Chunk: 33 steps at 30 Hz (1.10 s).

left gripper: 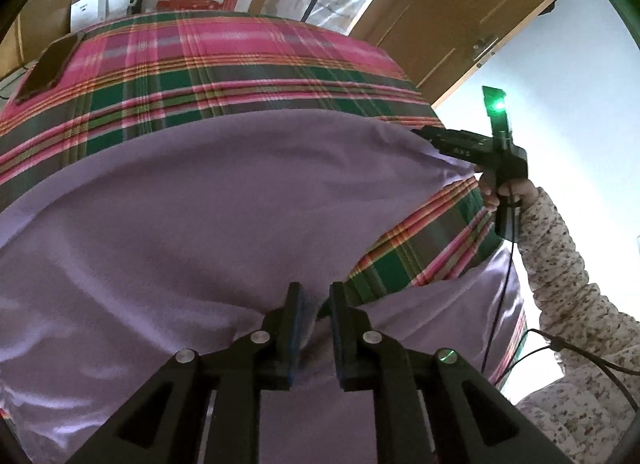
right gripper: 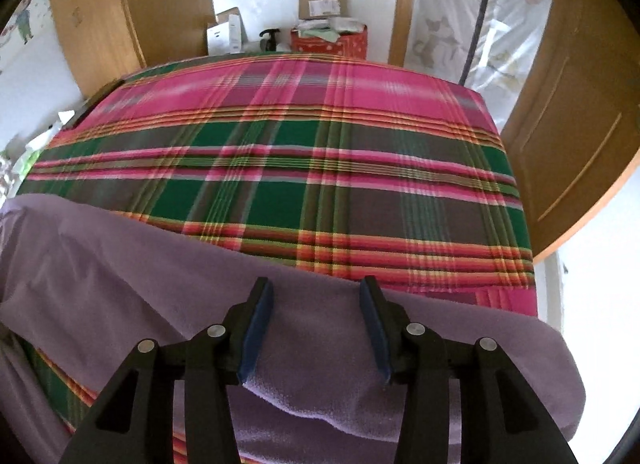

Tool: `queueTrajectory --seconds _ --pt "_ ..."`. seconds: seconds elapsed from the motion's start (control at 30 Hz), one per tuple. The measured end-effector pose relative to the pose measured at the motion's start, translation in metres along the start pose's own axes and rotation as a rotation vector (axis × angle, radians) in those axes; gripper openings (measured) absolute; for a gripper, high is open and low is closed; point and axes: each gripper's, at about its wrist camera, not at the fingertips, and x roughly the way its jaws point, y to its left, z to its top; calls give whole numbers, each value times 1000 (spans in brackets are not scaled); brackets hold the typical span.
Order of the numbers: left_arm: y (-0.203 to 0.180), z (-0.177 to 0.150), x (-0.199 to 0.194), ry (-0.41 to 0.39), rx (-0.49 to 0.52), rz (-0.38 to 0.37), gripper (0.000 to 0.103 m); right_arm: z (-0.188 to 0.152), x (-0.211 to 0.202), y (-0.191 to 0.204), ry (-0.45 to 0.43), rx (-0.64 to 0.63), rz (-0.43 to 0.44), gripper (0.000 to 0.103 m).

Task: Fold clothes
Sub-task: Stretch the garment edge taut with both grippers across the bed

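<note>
Smooth lilac garment (left gripper: 208, 200) drapes over plaid blanket (right gripper: 304, 168).

left gripper (left gripper: 314, 296): jaws narrow, slightly parted | right gripper (right gripper: 316, 292): jaws wide apart | right hand (left gripper: 506, 192): wraps handle

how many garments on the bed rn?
1: a purple garment on the near part of the plaid bedcover, by the left gripper and right gripper. More may be hidden under it.
</note>
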Motion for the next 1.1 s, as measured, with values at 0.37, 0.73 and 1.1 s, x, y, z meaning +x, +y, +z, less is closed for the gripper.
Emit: queueTrajectory --seconds 0.37,0.73,1.1 --pt "2 20 36 37 -15 -33 13 4 -3 24 3 -115 8 3" --pt "5 13 47 64 -22 -41 13 17 -2 13 -55 -70 3 1" --pt "4 13 48 65 -19 -41 13 21 9 20 -2 -130 134 44"
